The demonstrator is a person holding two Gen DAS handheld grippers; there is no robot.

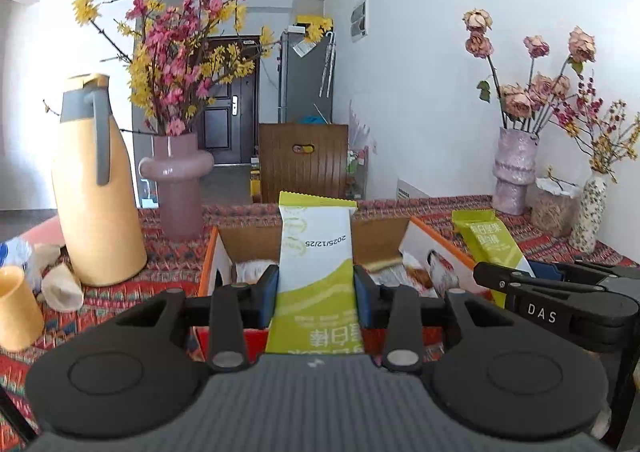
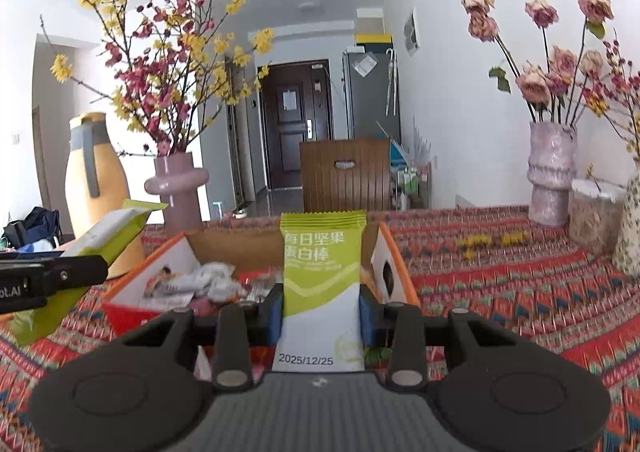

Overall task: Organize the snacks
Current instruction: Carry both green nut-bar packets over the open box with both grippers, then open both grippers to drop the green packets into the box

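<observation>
My left gripper (image 1: 316,294) is shut on a green and white snack bar packet (image 1: 314,252) and holds it upright above an open orange-edged cardboard box (image 1: 436,248). My right gripper (image 2: 320,310) is shut on a second green and white bar packet (image 2: 322,276), also upright over the same box (image 2: 394,256). The box holds several wrapped snacks (image 2: 212,282). In the left wrist view the right gripper's packet (image 1: 494,246) shows at the right. In the right wrist view the left gripper's packet (image 2: 108,230) shows at the left.
The box sits on a red patterned tablecloth (image 2: 520,292). A yellow jug (image 1: 94,188), a pink vase with blossoms (image 1: 176,180) and a yellow cup (image 1: 16,308) stand at the left. A glittery vase with dried roses (image 2: 550,176) and a jar (image 2: 592,216) stand at the right.
</observation>
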